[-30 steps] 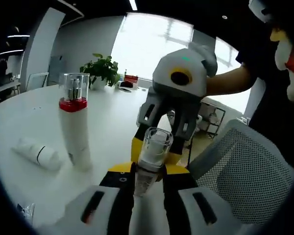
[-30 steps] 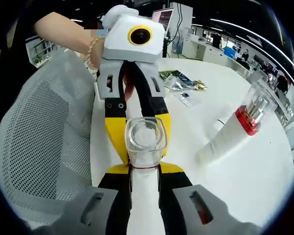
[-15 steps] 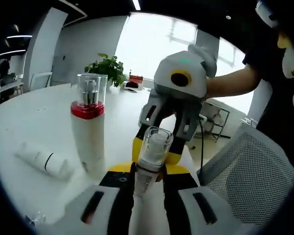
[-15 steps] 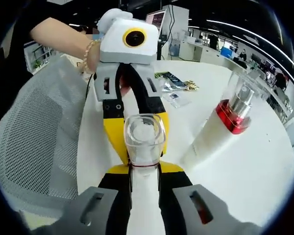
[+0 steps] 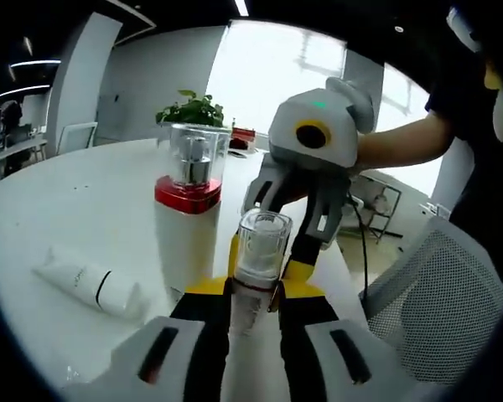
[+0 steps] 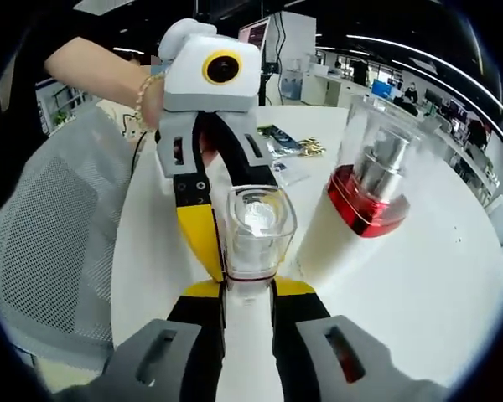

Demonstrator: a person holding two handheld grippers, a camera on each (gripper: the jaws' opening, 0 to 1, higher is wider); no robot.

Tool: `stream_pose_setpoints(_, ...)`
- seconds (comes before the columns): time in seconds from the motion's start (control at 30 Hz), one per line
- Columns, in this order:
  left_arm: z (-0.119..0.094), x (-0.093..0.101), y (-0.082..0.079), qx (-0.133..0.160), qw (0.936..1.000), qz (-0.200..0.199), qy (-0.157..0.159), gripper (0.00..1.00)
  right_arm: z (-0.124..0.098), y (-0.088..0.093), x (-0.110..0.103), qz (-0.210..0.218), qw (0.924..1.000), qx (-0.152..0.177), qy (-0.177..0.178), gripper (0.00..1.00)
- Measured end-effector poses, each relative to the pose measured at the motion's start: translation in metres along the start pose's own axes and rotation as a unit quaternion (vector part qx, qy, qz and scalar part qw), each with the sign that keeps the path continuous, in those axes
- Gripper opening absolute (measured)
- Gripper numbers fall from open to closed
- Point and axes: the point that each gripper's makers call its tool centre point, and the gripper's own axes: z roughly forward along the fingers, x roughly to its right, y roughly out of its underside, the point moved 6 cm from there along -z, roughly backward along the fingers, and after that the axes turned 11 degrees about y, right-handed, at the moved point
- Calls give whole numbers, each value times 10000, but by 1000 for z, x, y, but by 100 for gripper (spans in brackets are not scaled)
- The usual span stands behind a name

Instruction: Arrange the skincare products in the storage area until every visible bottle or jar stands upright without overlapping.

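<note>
A white bottle with a clear cap (image 5: pixel 258 248) (image 6: pixel 253 228) is held from opposite sides by both grippers. My left gripper (image 5: pixel 256 295) is shut on its body, and so is my right gripper (image 6: pixel 250 290). In the left gripper view the right gripper (image 5: pixel 267 265) reaches in from the upper right. In the right gripper view the left gripper (image 6: pixel 233 251) comes in from above. A taller white bottle with a red band and clear cap (image 5: pixel 190 209) (image 6: pixel 362 201) stands upright on the white table (image 5: pixel 84 201), close beside the held one. A white tube (image 5: pixel 88 285) lies flat to the left.
A grey mesh chair (image 5: pixel 436 310) (image 6: pixel 42 251) stands at the table's edge beside the grippers. Small foil packets (image 6: pixel 289 142) lie farther along the table. A potted plant (image 5: pixel 193 109) stands at the far side. A person's hands hold both grippers.
Both grippers, still holding the clear-capped bottle, have moved closer to the red-banded bottle, which now looms larger right beside it. The tube has not moved.
</note>
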Motion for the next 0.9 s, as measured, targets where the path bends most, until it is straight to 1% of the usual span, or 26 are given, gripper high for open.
stream_pose_setpoints(0.07,-1,-5,3,4,10000,5,-5,16,0,0,0,-11,10000,8,-8,20)
stream_pose_setpoints(0.13,-1,-4,3,-5,10000,25,-10,16,1,0,2,-45,10000,27,-30,20)
stream_pose_setpoints(0.4,-4,-14,6,-29,9999,61,-93,16,5,0,5,-156,9998,64,-56,20)
stream_pose_setpoints(0.73,-2,-15,9,-139,9997,133,-143,16,7,3,4,-295,9995,54,11,20)
stream_pose_setpoints(0.9,-2,-14,11,-215,9995,91,-189,17,7,3,4,-200,9997,86,56,22)
